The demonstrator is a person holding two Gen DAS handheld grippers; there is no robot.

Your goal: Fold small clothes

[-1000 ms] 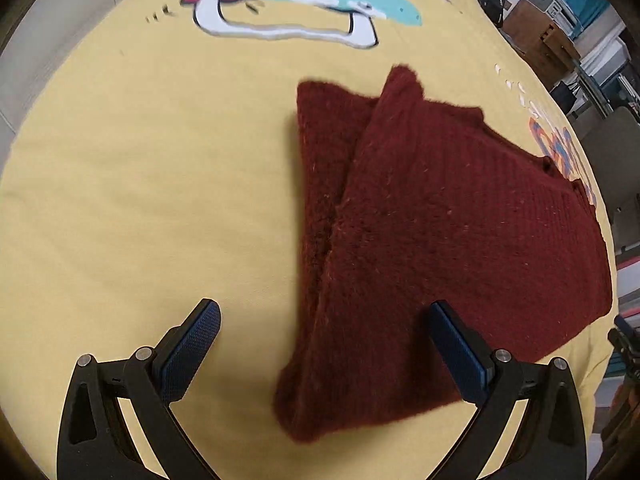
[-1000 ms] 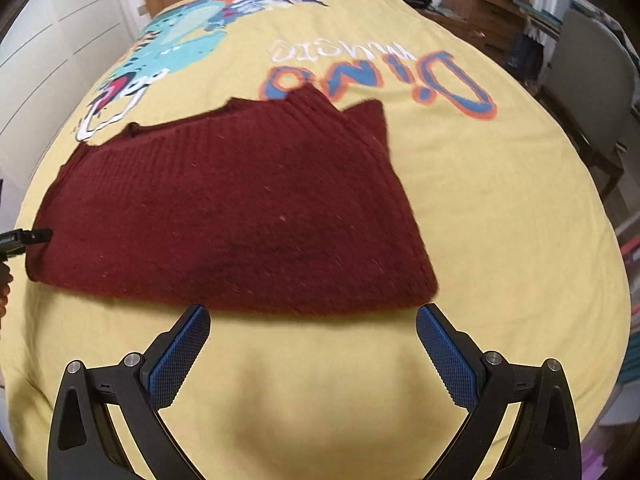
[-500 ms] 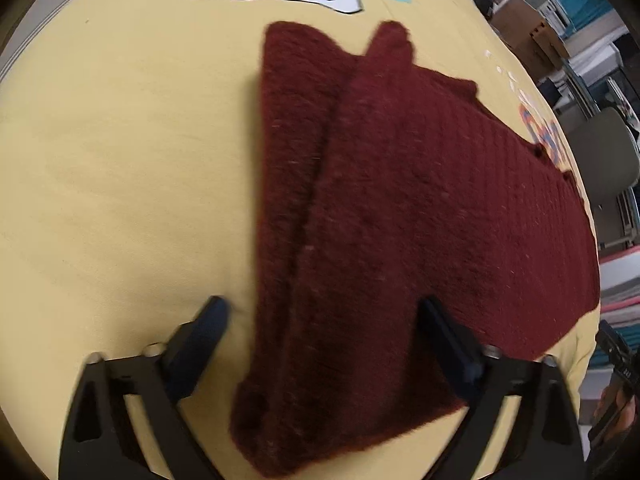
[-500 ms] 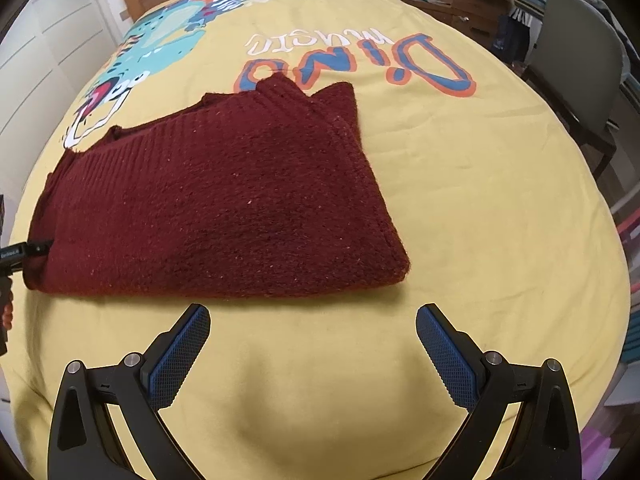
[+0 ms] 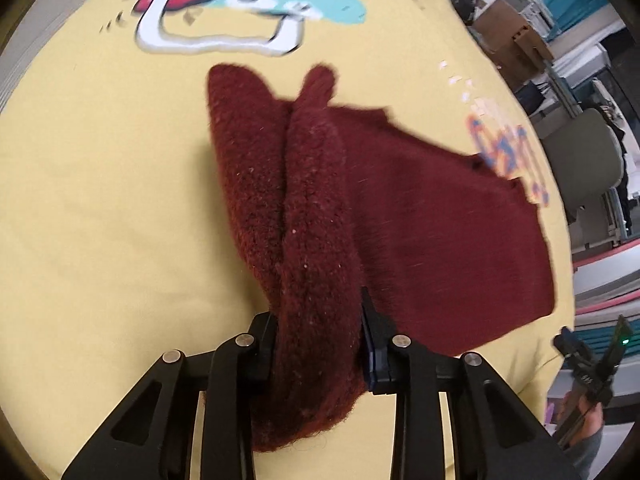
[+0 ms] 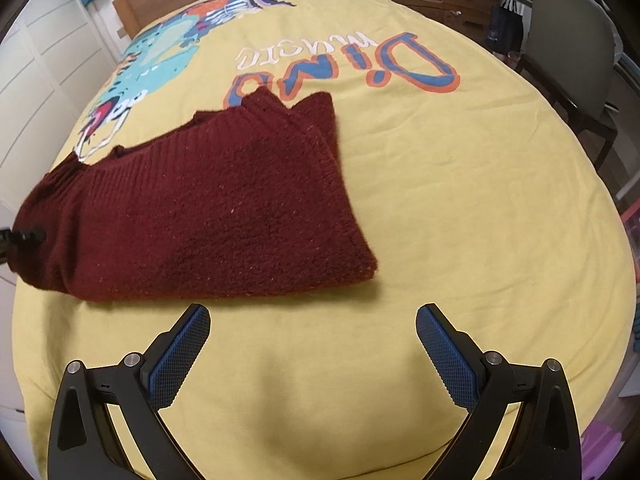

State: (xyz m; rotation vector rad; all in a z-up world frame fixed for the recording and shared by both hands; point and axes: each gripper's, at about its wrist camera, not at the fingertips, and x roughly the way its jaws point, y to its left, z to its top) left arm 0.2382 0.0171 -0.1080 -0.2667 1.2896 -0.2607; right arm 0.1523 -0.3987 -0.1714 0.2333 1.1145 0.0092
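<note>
Left wrist view: left claw [image 5: 320, 344] closing on the near end of the maroon knit garment [image 5: 360, 208], thick bunched fold already pinched between both pads. Gripped end is raised off the yellow bedspread [image 5: 100, 200]; the rest of the garment trails away and to the right, lying on the bed. Frame has motion blur. Right wrist view: right claw [image 6: 312, 356] wide open, nothing between the pads, hovering over bare bedspread [image 6: 480, 200] just in front of the garment's [image 6: 200, 208] near folded edge. Garment lies folded, left of centre, below the "Dino" print [image 6: 360, 64]; its left end meets the left claw's tip [image 6: 24, 236] at the frame edge.
</note>
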